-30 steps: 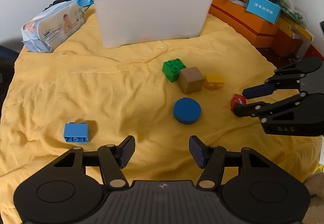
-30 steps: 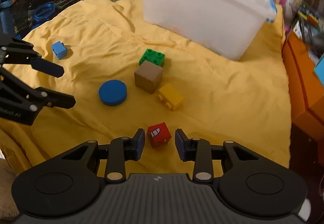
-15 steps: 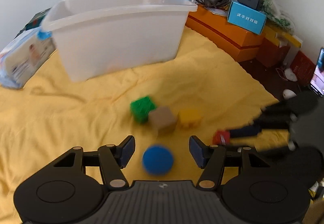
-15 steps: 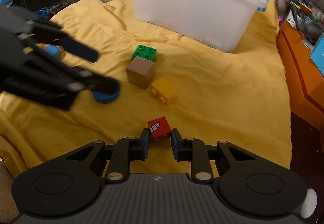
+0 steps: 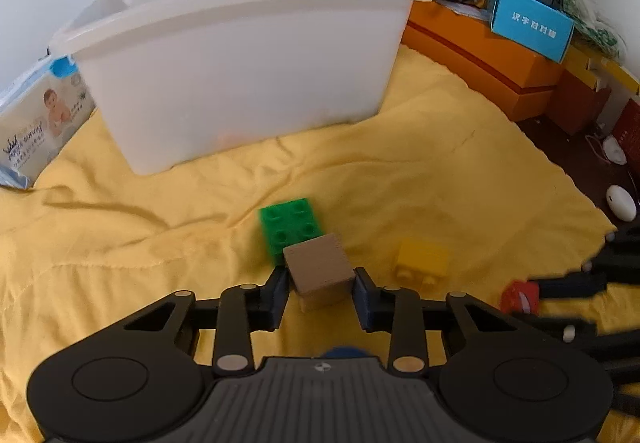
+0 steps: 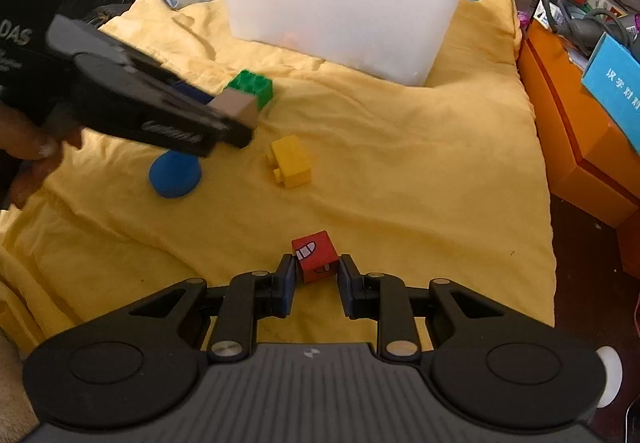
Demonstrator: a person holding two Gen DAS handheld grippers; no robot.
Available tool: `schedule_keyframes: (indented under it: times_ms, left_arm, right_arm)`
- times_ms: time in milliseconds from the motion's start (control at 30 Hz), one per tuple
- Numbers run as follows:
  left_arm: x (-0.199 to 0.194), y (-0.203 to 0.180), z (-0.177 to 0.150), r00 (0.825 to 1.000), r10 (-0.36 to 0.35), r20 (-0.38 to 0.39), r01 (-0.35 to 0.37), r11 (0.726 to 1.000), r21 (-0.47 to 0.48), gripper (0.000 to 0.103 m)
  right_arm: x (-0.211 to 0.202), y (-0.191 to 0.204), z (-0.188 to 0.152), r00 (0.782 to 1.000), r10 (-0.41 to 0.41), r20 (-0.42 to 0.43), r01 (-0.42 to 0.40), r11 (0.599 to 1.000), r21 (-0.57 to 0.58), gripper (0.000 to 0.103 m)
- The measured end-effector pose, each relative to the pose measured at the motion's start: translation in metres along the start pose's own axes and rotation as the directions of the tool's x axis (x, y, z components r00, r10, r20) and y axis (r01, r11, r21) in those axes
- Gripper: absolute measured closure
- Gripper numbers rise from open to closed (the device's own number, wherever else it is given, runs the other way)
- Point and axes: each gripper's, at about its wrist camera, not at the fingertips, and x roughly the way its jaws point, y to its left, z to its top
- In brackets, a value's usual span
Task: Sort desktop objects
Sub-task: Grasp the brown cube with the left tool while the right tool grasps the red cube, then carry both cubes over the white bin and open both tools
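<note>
A brown cube [image 5: 320, 271] sits between the pads of my left gripper [image 5: 320, 297], whose jaws are closing; both pads touch its sides. In the right wrist view that cube [image 6: 238, 105] shows at the tip of the left gripper [image 6: 236, 123]. A green brick [image 5: 290, 225] lies just behind it. My right gripper [image 6: 317, 275] is shut on a red cube [image 6: 316, 257] with a printed mouth. A yellow brick [image 6: 290, 163] and a blue disc [image 6: 175, 175] lie on the yellow cloth [image 6: 400, 183] between the two grippers.
A white plastic bin [image 5: 240, 75] stands at the back of the cloth. A pack of wipes [image 5: 32, 127] lies to its left. Orange boxes [image 5: 480, 55] with a blue carton and cables line the right side. A hand [image 6: 28, 147] holds the left gripper.
My left gripper moved forward past the blue disc to the brown cube and narrowed its jaws around it. My right gripper's jaws went from open around the red cube to shut on it.
</note>
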Motion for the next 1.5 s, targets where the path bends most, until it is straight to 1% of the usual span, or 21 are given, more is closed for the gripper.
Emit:
schedule_keyframes:
  times_ms: [33,133,200,267,333,367,433,500,633,733,833,933,1033,1133,1233,1267,1333,1400,1433,1467,1500]
  left_arm:
    - [-0.002,0.002,-0.001,1.0,0.001,-0.005,-0.001,1.0,-0.002,0.065]
    - [-0.008,0.008,-0.007,1.0,0.011,-0.008,-0.011,1.0,-0.009,0.065]
    - [-0.006,0.01,-0.008,1.0,0.009,-0.009,-0.009,1.0,-0.012,0.063]
    - [-0.003,0.008,-0.007,1.0,0.016,-0.003,-0.016,1.0,-0.005,0.063]
    - [-0.002,0.007,-0.005,1.0,0.012,0.017,-0.012,1.0,-0.006,0.065]
    - [0.0,0.008,-0.004,1.0,0.01,0.013,-0.009,1.0,-0.019,0.07]
    - [0.0,0.01,-0.003,1.0,0.001,0.006,-0.001,0.999,-0.035,0.07]
    - [-0.007,0.01,-0.003,1.0,-0.006,0.008,0.006,1.0,-0.016,0.07]
    - [-0.039,0.012,0.006,0.997,-0.011,0.07,0.009,1.0,0.026,0.07]
    - [-0.065,0.019,0.023,0.991,-0.005,0.131,0.001,0.999,0.032,0.07]
    - [-0.085,0.031,0.046,0.98,0.009,0.199,-0.009,1.0,0.002,0.07]
    - [-0.096,0.036,0.073,0.961,0.049,0.271,-0.057,0.998,0.021,0.07]
    - [-0.096,0.041,0.102,0.943,0.071,0.324,-0.085,0.996,0.029,0.07]
    - [-0.091,0.046,0.127,0.929,0.087,0.359,-0.103,0.994,0.028,0.07]
    - [-0.081,0.049,0.144,0.918,0.116,0.38,-0.142,0.989,0.041,0.07]
    - [-0.072,0.05,0.148,0.918,0.126,0.376,-0.154,0.987,0.046,0.07]
    - [-0.054,0.056,0.152,0.924,0.138,0.357,-0.165,0.985,0.047,0.07]
    - [-0.032,0.065,0.154,0.935,0.148,0.322,-0.169,0.985,0.039,0.07]
    - [-0.021,0.068,0.153,0.938,0.154,0.311,-0.175,0.984,0.04,0.07]
    - [-0.011,0.072,0.15,0.944,0.162,0.289,-0.182,0.982,0.042,0.07]
    - [-0.003,0.076,0.148,0.951,0.157,0.267,-0.172,0.984,0.034,0.07]
  right_arm:
    - [0.001,-0.001,0.001,1.0,-0.001,0.006,0.001,1.0,0.002,0.074]
    - [0.004,-0.003,0.003,1.0,0.011,0.008,-0.011,1.0,0.013,0.072]
    - [0.008,-0.005,0.004,1.0,0.018,0.001,-0.018,1.0,0.023,0.069]
    - [0.011,-0.005,0.005,1.0,0.022,-0.01,-0.022,0.999,0.026,0.07]
    - [0.012,-0.003,0.007,1.0,0.025,-0.015,-0.025,1.0,0.005,0.077]
    - [0.011,-0.001,0.007,1.0,0.024,-0.017,-0.025,1.0,-0.007,0.077]
    - [0.011,0.002,0.008,1.0,0.019,-0.014,-0.02,1.0,-0.024,0.077]
    - [0.008,0.003,0.011,1.0,0.019,-0.002,-0.019,0.999,-0.03,0.077]
    - [-0.005,0.002,0.026,0.999,-0.01,0.053,0.013,0.997,-0.071,0.077]
    - [-0.019,-0.006,0.05,0.993,-0.016,0.119,0.026,0.997,-0.078,0.077]
    - [-0.036,-0.016,0.08,0.98,-0.019,0.197,0.034,0.997,-0.07,0.077]
    - [-0.05,-0.025,0.112,0.959,-0.027,0.283,0.049,0.996,-0.069,0.077]
    - [-0.057,-0.031,0.145,0.93,-0.042,0.364,0.072,0.995,-0.068,0.077]
    - [-0.054,-0.036,0.175,0.907,-0.054,0.418,0.081,0.996,-0.045,0.077]
    - [-0.038,-0.043,0.199,0.896,-0.056,0.44,0.064,0.998,-0.002,0.077]
    - [-0.028,-0.045,0.204,0.899,-0.053,0.434,0.053,0.999,0.011,0.077]
    - [-0.007,-0.046,0.212,0.916,-0.043,0.4,0.033,0.999,0.033,0.077]
    - [0.011,-0.049,0.217,0.929,-0.035,0.368,0.017,0.999,0.051,0.077]
    - [0.021,-0.051,0.219,0.937,-0.033,0.347,0.013,0.998,0.058,0.077]
    - [0.028,-0.052,0.217,0.942,-0.037,0.333,0.015,0.998,0.067,0.077]
    - [0.035,-0.053,0.216,0.948,-0.044,0.314,0.023,0.997,0.071,0.077]
